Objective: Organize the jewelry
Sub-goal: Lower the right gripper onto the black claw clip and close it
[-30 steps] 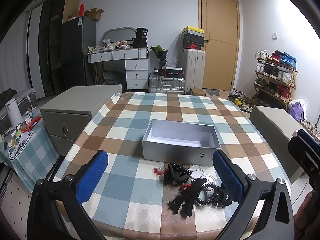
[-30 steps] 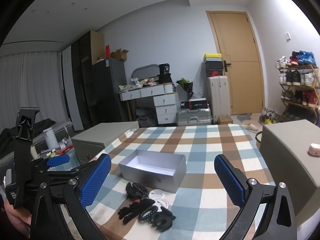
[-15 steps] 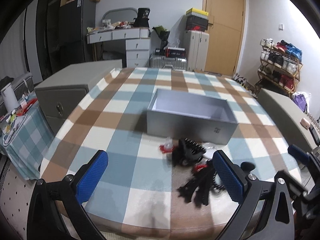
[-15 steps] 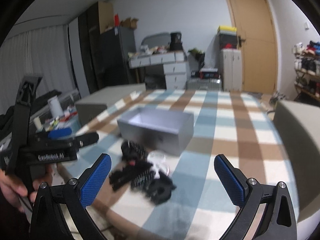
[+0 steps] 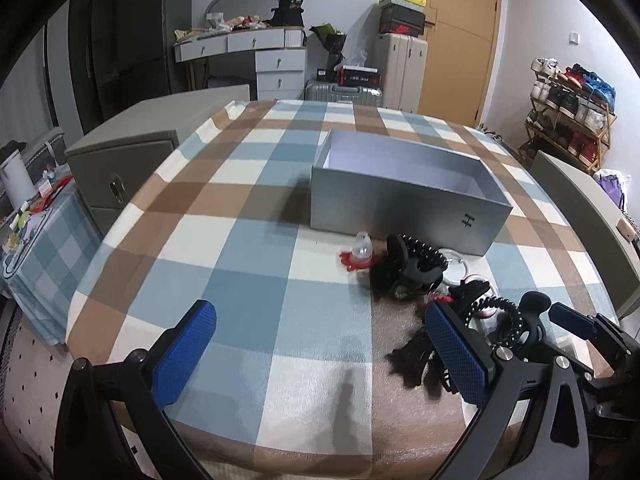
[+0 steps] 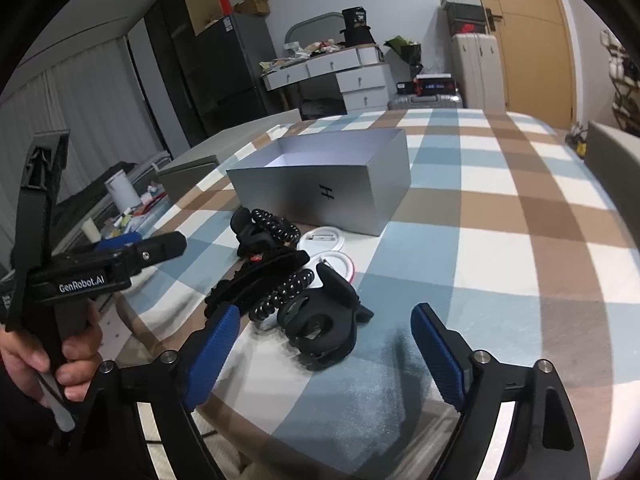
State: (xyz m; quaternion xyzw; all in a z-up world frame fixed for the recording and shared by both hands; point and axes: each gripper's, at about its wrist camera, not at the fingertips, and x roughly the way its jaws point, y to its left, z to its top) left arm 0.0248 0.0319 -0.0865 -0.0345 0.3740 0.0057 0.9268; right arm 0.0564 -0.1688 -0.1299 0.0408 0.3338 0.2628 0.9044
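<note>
Nothing's sorted yet: the grey box (image 5: 408,196) looks empty and the hair clips and bands (image 6: 288,280) sit piled on its near side. The left gripper (image 5: 320,354) is wide apart on nothing. The right gripper (image 6: 320,354) has just been closing, a black claw clip (image 6: 320,320) between its pads but not pinched.

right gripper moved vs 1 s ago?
Yes. The right gripper has dropped toward the black hair claw before the silver box, which looms nearer. Its jaws have just been closing, nothing pressed between them.

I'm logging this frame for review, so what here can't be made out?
- Floor of the silver box: near wall hides most of it, both views.
- Pile of black hair clips: overlapping; count unclear. In the left view, a finger of the left hand-held gripper covers part.
- Red-based trinket: too small to identify.
</note>
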